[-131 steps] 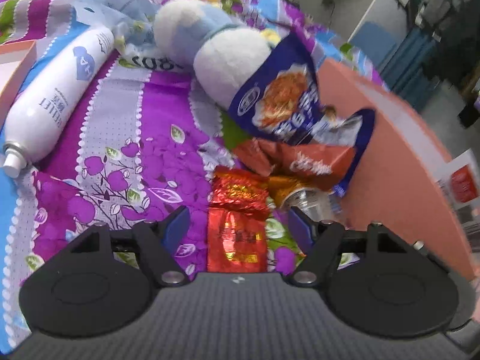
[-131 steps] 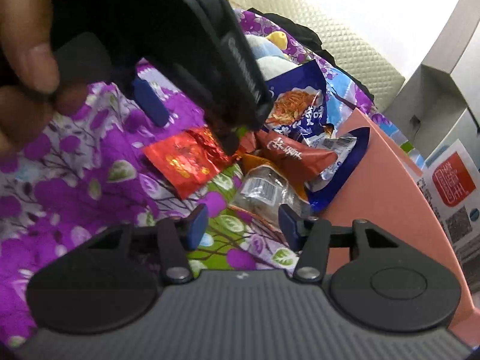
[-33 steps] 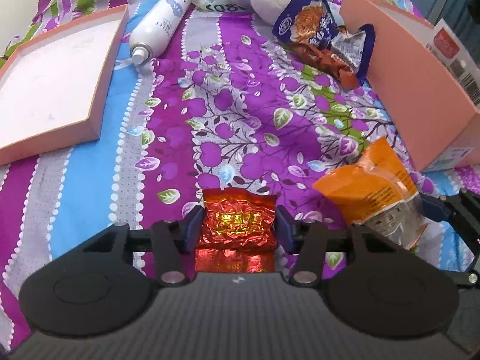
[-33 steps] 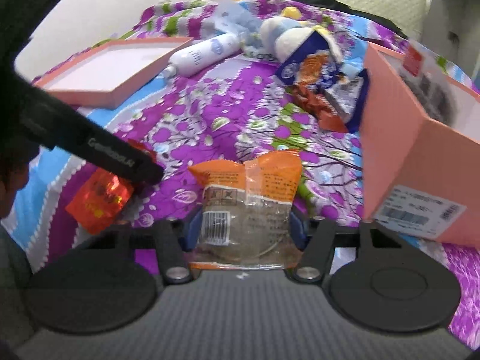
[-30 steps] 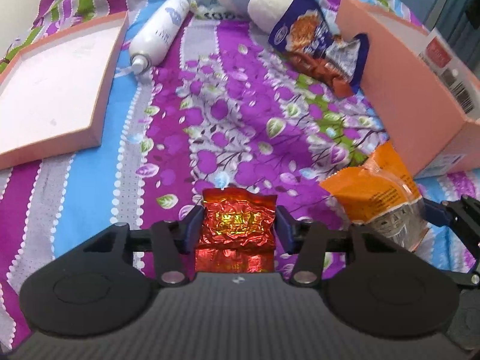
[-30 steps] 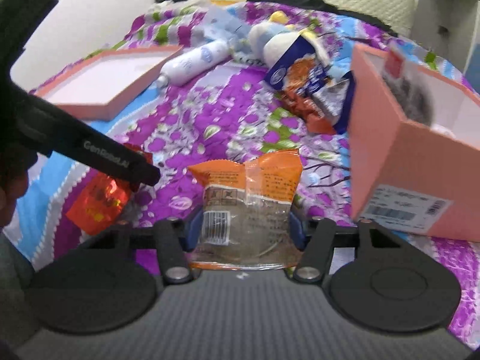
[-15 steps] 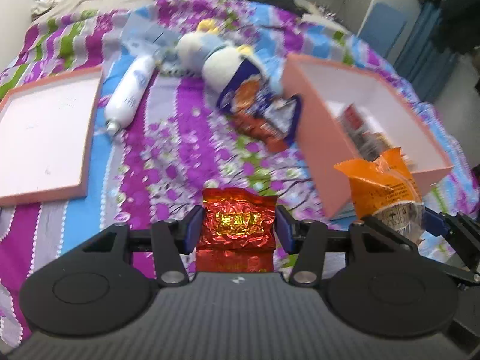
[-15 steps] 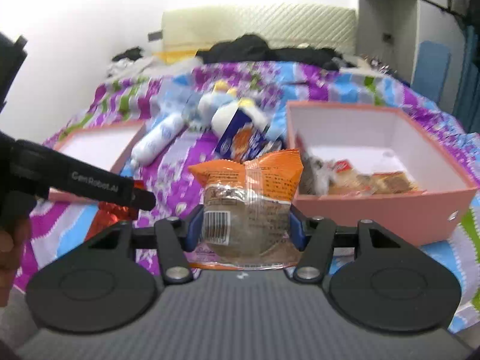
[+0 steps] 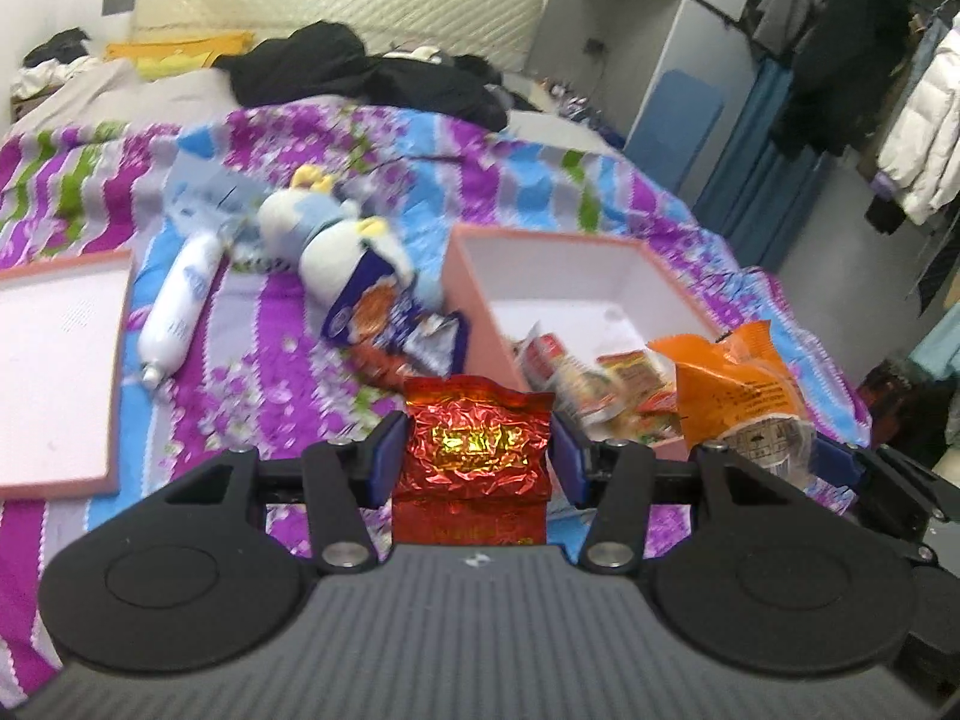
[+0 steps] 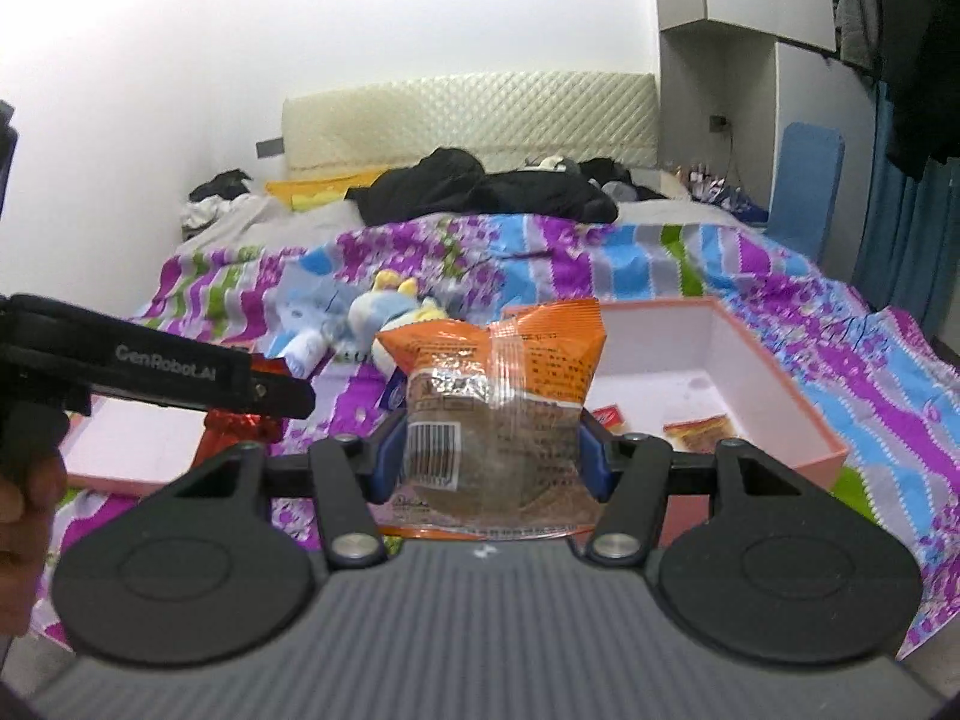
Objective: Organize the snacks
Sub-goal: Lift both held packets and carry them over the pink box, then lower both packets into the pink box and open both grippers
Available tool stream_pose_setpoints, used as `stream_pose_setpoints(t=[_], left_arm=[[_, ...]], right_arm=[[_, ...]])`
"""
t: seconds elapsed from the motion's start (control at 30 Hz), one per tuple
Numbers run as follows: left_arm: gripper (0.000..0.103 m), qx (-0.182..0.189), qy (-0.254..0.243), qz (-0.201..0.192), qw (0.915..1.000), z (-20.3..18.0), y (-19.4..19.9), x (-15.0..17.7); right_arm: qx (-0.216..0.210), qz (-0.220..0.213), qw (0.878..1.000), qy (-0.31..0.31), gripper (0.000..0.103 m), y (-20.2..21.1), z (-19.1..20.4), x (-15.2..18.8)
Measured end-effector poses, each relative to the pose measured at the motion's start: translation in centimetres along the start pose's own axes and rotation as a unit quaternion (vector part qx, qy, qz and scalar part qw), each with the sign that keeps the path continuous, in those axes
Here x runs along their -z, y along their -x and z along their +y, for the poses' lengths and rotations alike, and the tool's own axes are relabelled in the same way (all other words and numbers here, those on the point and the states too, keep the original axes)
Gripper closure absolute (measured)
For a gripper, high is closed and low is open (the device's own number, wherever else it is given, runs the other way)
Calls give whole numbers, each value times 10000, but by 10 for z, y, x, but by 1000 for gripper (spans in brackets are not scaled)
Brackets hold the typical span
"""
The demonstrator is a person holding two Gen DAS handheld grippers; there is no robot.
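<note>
My left gripper (image 9: 477, 459) is shut on a red foil snack packet (image 9: 477, 450) and holds it in the air, near the front left corner of the open pink box (image 9: 474, 294). My right gripper (image 10: 489, 456) is shut on an orange and clear snack bag (image 10: 492, 414), also raised; that bag shows at the right of the left wrist view (image 9: 735, 390). The pink box (image 10: 780, 384) holds several snack packets (image 9: 576, 372). A blue noodle bag (image 9: 372, 312) and a dark red packet lie on the bed beside the box.
A flowered purple bedspread (image 9: 252, 384) covers the bed. The pink box lid (image 9: 54, 360) lies at the left. A white spray can (image 9: 180, 306) and a plush toy (image 9: 324, 228) lie behind. Dark clothes are heaped near the headboard (image 10: 480, 186).
Both grippers have risen well above the bed with their packets and now look level across it; the pink box's inside has come into view.
</note>
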State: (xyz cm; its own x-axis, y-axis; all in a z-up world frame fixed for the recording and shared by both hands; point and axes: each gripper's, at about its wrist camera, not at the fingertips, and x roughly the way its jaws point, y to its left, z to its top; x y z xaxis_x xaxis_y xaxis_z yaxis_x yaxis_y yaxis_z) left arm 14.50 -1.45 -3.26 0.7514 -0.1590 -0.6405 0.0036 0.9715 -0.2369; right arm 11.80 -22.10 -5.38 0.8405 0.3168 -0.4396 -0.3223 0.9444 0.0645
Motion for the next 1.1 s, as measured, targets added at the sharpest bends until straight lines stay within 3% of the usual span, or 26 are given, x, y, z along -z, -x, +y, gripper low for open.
stream_pose_setpoints(t=[0.2, 0.37, 0.73, 1.1], left_arm=[[46, 237, -128, -104, 9996, -29, -14, -30], [46, 380, -251, -59, 9989, -53, -50, -56], [46, 481, -468, 442, 9968, -89, -182, -94], [46, 427, -571, 1042, 9920, -97, -287, -97]], right_arm=[[202, -150, 9997, -72, 44, -7, -32, -20], [375, -82, 9991, -202, 44, -31, -67, -30], [571, 377, 9965, -482, 44, -115, -135, -28], [503, 1034, 9899, -831, 43, -198, -172, 1]])
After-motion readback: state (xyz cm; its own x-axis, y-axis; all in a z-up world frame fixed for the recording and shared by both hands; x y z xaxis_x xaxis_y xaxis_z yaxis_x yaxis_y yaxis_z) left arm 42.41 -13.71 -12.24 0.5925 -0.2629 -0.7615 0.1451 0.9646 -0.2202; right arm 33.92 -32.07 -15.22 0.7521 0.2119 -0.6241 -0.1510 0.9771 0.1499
